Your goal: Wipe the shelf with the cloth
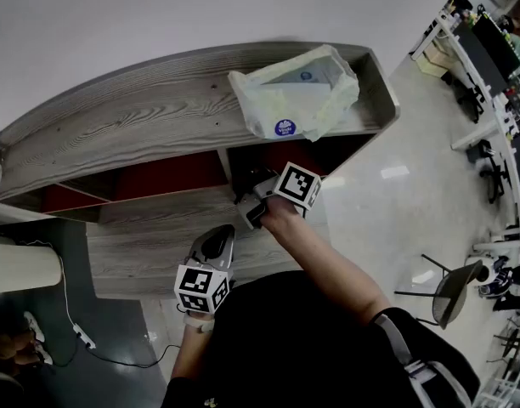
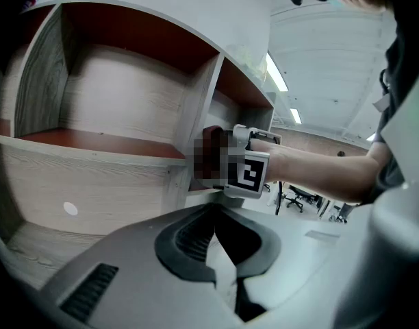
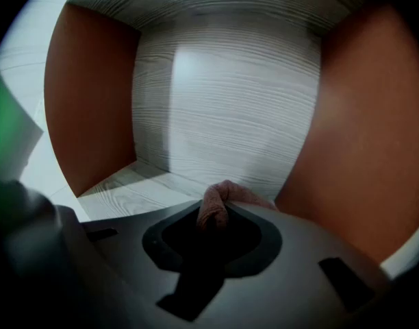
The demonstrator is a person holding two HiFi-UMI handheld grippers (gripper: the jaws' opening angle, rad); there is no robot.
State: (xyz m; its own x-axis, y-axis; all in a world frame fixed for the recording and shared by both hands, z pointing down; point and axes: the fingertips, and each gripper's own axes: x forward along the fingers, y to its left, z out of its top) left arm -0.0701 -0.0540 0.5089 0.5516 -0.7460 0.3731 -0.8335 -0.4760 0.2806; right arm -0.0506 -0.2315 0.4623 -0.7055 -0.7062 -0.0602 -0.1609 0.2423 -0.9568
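closest under the head camera is the dark top of the person carrying the rig, and just past it the left gripper (image 1: 216, 245), held low in front of the lower board of the shelf (image 1: 141, 117). i read that as parking it where it won't crowd the working arm. the right gripper (image 1: 253, 195) reaches into the upper right compartment, its tips lost in shadow, so this view shows neither its grip nor the cloth (image 3: 220, 199). a pale plastic bag (image 1: 298, 92) lies on the top board, apart from the opening. the left gripper view shows its own fingers brought together with nothing between them, aimed toward the right gripper's marker cube (image 2: 247, 171) at the mouth of that compartment. it gives me a side-on look at the reach that the head camera lacks. the right gripper view settles the rest: its fingers pinch a bunched pinkish fold of the cloth, which pokes out just ahead of the tips above the compartment's wood-grain floor, reddish walls to either side and the grey back panel ahead. whether the cloth touches the floor i cannot tell. i judge the short, tight hold is meant for pressing the wad down and dragging it across the board.
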